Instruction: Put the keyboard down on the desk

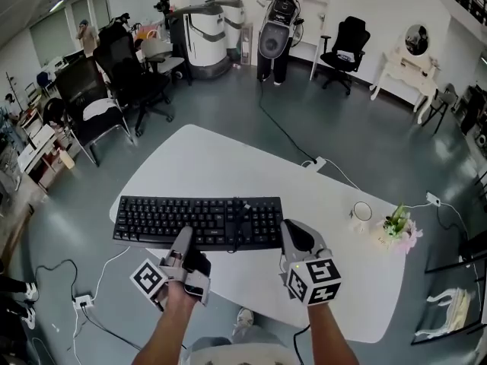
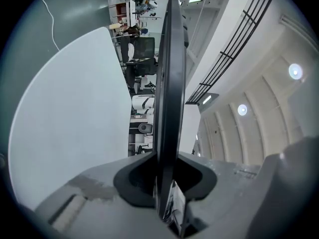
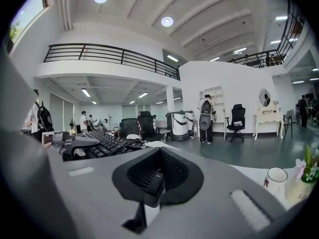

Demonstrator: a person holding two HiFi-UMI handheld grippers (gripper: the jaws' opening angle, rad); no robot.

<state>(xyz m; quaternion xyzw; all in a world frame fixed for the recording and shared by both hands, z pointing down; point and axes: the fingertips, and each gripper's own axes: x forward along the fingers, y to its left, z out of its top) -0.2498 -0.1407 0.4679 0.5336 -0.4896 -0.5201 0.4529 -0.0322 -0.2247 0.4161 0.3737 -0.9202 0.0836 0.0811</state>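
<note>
The black keyboard (image 1: 198,220) stretches across the near left part of the white desk (image 1: 228,166), with a black cable (image 1: 240,217) draped over its right half. My left gripper (image 1: 183,251) is shut on the keyboard's near edge. In the left gripper view the keyboard (image 2: 169,83) runs edge-on out from between the jaws of the left gripper (image 2: 167,180). I cannot tell whether it touches the desk (image 2: 70,113). My right gripper (image 1: 295,238) sits just off the keyboard's right end, shut and holding nothing. The right gripper view has the keyboard (image 3: 102,142) left of the right gripper (image 3: 157,178).
A white mug (image 1: 362,211) and a small flower pot (image 1: 397,226) stand at the desk's right end; both mug (image 3: 275,178) and flowers (image 3: 306,169) appear in the right gripper view. A white cable and power strip (image 1: 316,162) lie at the far edge. Office chairs (image 1: 125,82) stand beyond.
</note>
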